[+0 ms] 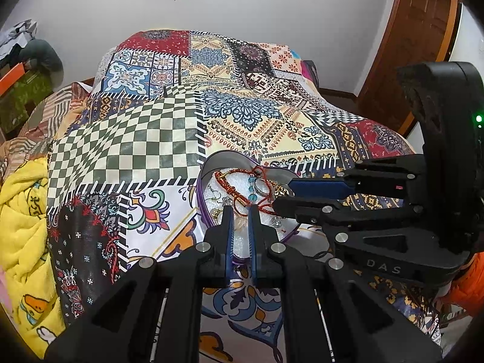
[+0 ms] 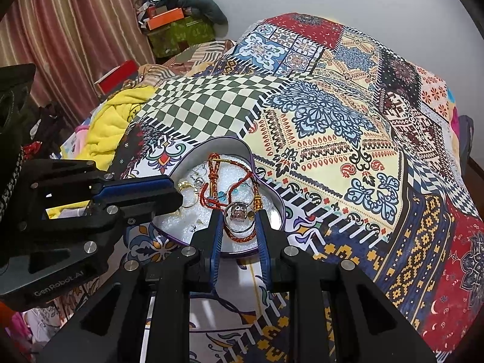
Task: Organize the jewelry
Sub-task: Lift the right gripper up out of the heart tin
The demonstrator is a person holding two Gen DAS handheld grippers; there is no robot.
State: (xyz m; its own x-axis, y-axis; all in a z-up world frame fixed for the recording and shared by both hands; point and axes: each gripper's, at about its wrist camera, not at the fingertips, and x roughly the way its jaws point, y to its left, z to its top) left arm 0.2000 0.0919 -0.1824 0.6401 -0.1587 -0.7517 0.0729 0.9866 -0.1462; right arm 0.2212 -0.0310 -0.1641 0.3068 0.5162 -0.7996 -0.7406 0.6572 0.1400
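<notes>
A heart-shaped tin (image 1: 208, 163) (image 2: 273, 190) with a purple rim and a white foam lining lies on the bed. It holds a red beaded string (image 1: 233, 186) (image 2: 211, 181), turquoise beads (image 1: 251, 187), gold rings (image 2: 185, 185) and small earrings. My right gripper (image 2: 238, 215) (image 1: 282, 193) is shut on a wide silver ring with a stone (image 2: 239, 213), just above the tin. My left gripper (image 1: 241, 211) (image 2: 176, 189) hangs over the tin's near edge with its jaws nearly together. A small pale thing shows between its tips; I cannot tell if it is pinched.
The bed carries a patchwork printed sheet (image 1: 145, 139) (image 2: 348, 127). A yellow blanket (image 1: 21, 217) (image 2: 118, 121) is bunched at its left side. Boxes and clothes (image 2: 175, 24) pile up by the curtain (image 2: 75, 30). A wooden door (image 1: 408, 36) stands at the far right.
</notes>
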